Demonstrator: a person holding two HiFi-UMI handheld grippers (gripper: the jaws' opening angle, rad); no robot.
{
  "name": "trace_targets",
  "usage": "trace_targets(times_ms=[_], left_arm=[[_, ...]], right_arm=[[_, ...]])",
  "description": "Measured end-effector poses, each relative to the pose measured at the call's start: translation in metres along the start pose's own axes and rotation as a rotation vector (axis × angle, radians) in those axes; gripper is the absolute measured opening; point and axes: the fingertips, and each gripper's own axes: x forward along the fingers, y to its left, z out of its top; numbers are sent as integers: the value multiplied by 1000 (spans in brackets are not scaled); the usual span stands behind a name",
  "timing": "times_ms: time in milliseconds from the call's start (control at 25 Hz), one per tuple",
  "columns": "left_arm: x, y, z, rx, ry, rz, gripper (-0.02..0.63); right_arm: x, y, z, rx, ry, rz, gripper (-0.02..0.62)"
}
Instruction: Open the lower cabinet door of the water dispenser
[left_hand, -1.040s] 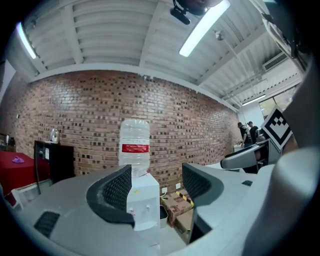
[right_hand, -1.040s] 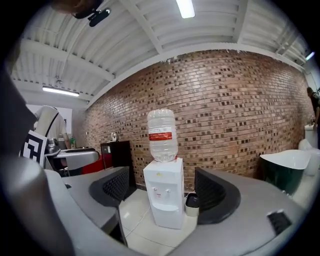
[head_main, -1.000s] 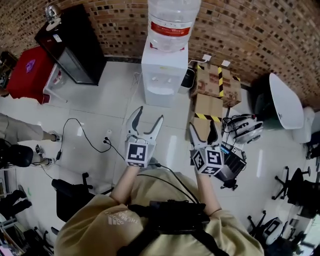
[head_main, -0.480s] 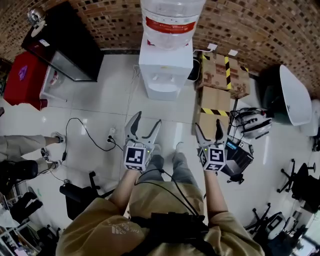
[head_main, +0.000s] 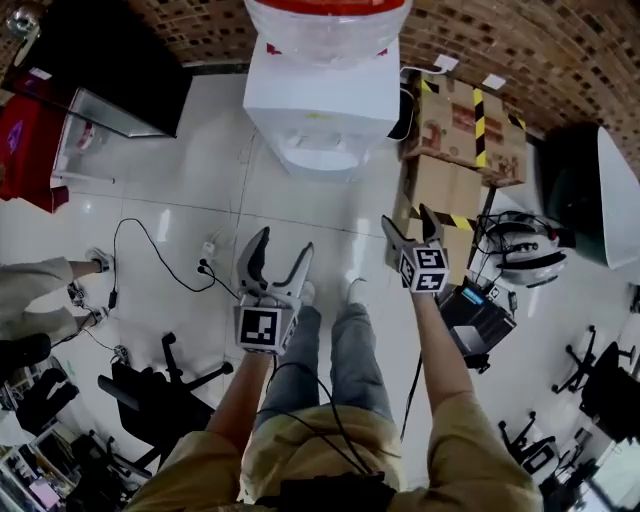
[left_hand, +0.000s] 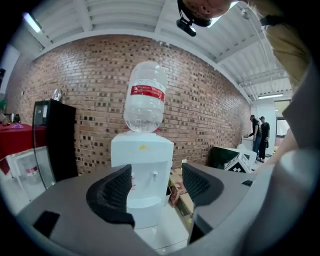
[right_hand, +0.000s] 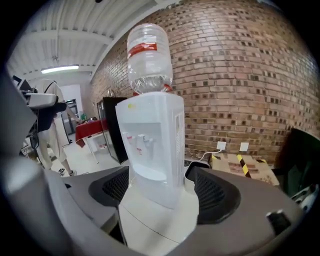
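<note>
Left hand-held gripper: jaws apart, empty.
Right hand-held gripper: jaws apart, empty.
Water dispenser: ahead of both, not touched.
Lower cabinet door: apparently shut.
Risk: a shallow bite on the door edge may slip, jolting the bottle.

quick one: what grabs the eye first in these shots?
The white water dispenser with its big bottle, top centre against the brick wall. Below it, the left gripper and right gripper hang open and empty over the floor; taped cardboard boxes sit right of the dispenser.
</note>
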Motion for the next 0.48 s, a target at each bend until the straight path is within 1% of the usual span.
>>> trace_targets(times_ms=[120,240,360,480], left_arm=[[33,4,-46,13,-49,-15,295],[59,26,-100,34,-55,-9,295],[83,52,-144,27,-65,35,295],[98,67,-178,25,-67,74,295]], right_arm=[[58,-14,-55,6,-3,8,426],[125,-16,-107,3,-6,36,426],[198,-20,-147,-31,11,91,426],[256,-31,-175,-39,21,126,426]])
